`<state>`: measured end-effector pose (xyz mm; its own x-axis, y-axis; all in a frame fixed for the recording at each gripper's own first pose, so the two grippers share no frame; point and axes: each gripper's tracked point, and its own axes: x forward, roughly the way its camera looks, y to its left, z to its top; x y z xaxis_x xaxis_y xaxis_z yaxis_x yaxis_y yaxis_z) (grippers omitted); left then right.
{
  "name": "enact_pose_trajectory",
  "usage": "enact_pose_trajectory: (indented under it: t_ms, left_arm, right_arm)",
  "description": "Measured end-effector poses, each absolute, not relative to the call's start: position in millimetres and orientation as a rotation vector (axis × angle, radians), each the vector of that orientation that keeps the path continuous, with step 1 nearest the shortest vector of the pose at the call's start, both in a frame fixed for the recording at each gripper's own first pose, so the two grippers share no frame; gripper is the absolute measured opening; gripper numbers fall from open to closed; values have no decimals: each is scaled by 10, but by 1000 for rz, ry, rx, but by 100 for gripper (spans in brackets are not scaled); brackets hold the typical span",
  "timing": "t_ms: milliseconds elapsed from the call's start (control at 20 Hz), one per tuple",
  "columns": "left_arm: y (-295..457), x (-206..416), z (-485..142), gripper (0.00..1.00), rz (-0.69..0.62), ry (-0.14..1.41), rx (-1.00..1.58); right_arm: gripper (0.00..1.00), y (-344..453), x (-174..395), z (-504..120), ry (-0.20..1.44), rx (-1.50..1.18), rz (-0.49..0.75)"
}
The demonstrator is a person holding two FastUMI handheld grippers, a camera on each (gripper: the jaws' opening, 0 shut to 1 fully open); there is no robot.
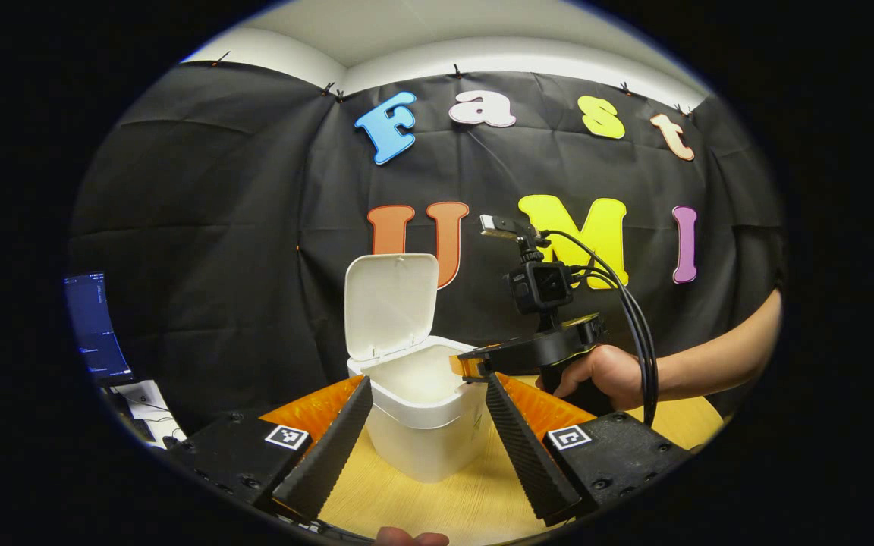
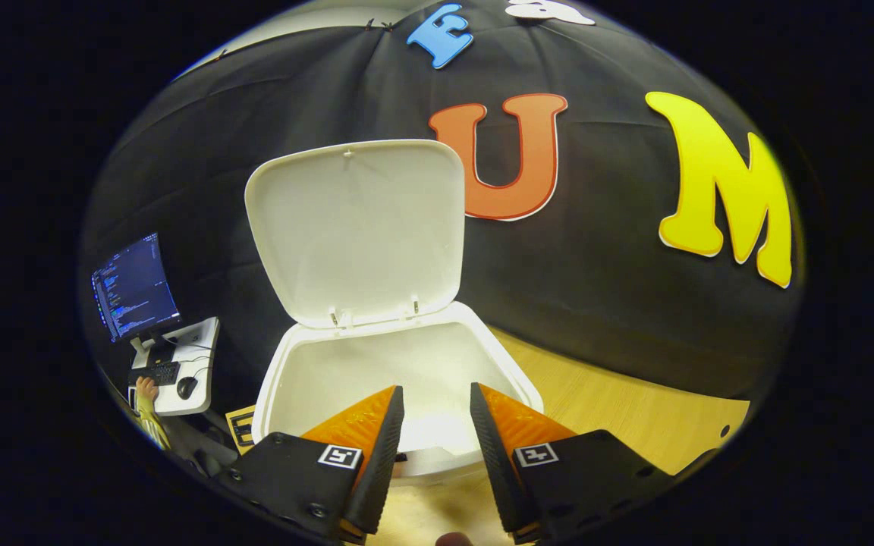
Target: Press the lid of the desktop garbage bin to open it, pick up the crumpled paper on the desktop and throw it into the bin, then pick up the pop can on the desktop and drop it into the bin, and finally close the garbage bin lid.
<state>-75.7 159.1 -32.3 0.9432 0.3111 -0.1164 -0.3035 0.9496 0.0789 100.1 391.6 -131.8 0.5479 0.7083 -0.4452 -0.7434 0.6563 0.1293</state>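
The garbage bin (image 2: 407, 394) is seen mid-frame, lid (image 2: 353, 227) raised. The right hand-held gripper (image 2: 437, 425) is held over its mouth, jaws apart, empty; lid closing is judged left.

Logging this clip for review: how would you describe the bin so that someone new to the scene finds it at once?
Start at the black cloth wall, then drop to the wooden table before it. The bin stands there: a small white square tub with its lid hinged upright at the back. The right gripper hangs open over its mouth; it is the only white container on the table.
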Motion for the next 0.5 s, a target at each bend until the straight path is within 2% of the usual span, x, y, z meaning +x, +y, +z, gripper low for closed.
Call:
enact_pose_trajectory:
  t_ms: [100, 250, 350, 400, 500]
  left_arm:
    - [1713, -737, -405, 98, 289, 128, 65]
    - [1850, -572, -595, 98, 231, 139, 67]
    - [1807, -461, -820, 98, 192, 141, 79]
    - [1808, -330, -959, 98, 154, 140, 83]
    - [1747, -331, -965, 98, 109, 154, 91]
  right_arm:
    - [58, 3787, 1008, -1183, 456, -47, 847]
    - [66, 3483, 891, -856, 375, 9, 804]
    - [73, 3173, 831, -610, 318, 54, 755]
    - [82, 2890, 795, -479, 283, 71, 701]
    - [84, 2559, 710, -343, 249, 95, 652]
